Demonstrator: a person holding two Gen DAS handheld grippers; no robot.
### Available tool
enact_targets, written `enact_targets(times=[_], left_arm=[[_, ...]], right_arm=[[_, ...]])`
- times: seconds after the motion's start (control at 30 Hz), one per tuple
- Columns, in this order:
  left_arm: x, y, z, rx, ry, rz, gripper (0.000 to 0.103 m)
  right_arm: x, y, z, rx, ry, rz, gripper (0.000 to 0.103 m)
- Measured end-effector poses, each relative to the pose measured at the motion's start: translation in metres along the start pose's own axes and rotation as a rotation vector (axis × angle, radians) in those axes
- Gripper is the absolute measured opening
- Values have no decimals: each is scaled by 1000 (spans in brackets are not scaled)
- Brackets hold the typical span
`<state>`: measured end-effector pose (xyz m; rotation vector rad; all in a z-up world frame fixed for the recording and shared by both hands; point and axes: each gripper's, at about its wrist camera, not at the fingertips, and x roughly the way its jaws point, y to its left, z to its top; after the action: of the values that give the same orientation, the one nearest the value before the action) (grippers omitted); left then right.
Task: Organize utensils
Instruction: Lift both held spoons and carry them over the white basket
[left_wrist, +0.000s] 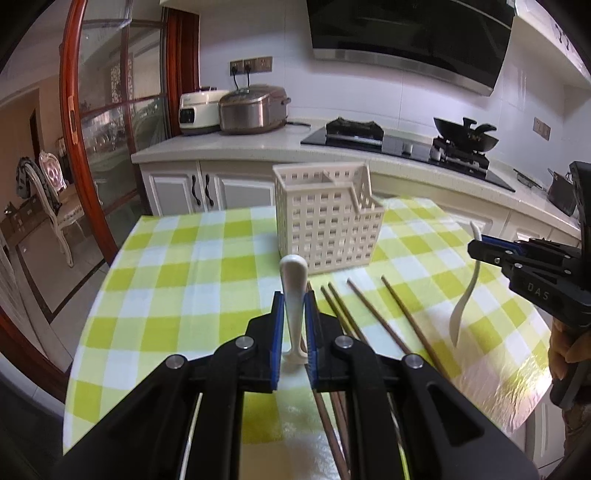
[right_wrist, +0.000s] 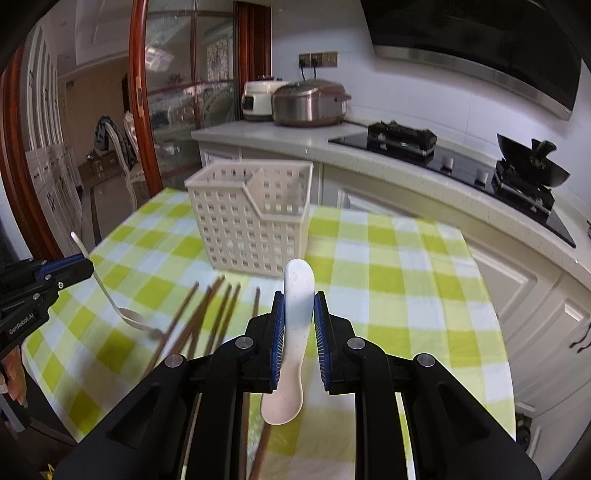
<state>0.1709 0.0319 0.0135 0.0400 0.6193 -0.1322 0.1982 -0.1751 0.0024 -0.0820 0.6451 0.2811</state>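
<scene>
Spoons (left_wrist: 293, 306), each clamped handle-forward in a gripper, left gripper (left_wrist: 294, 325) and right gripper (right_wrist: 298, 321), point at the basket (left_wrist: 327, 218) just ahead, neither seemingly nearer, chopsticks (left_wrist: 369, 314) lying before it.

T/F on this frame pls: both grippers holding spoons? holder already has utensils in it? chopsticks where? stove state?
1. Each gripper holds a white spoon: true; left gripper grips one spoon, right gripper the other spoon.
2. The utensil holder already contains chopsticks: false; none are seen in it.
3. The chopsticks lie on the checked tablecloth: true.
4. The holder lies tipped over: false; it stands upright.
5. A wok sits on the stove: true.
</scene>
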Motion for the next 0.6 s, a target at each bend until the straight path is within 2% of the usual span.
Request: enact_targets(times=[0.2,0.6], left_arm=[[-6,-7,43,34,-51,-13,11],[1,-15,151,98,-147,-1,11]], right_arm=[[8,-2,31,9,-52,16,18],[38,-18,122,58,-162,32,18]])
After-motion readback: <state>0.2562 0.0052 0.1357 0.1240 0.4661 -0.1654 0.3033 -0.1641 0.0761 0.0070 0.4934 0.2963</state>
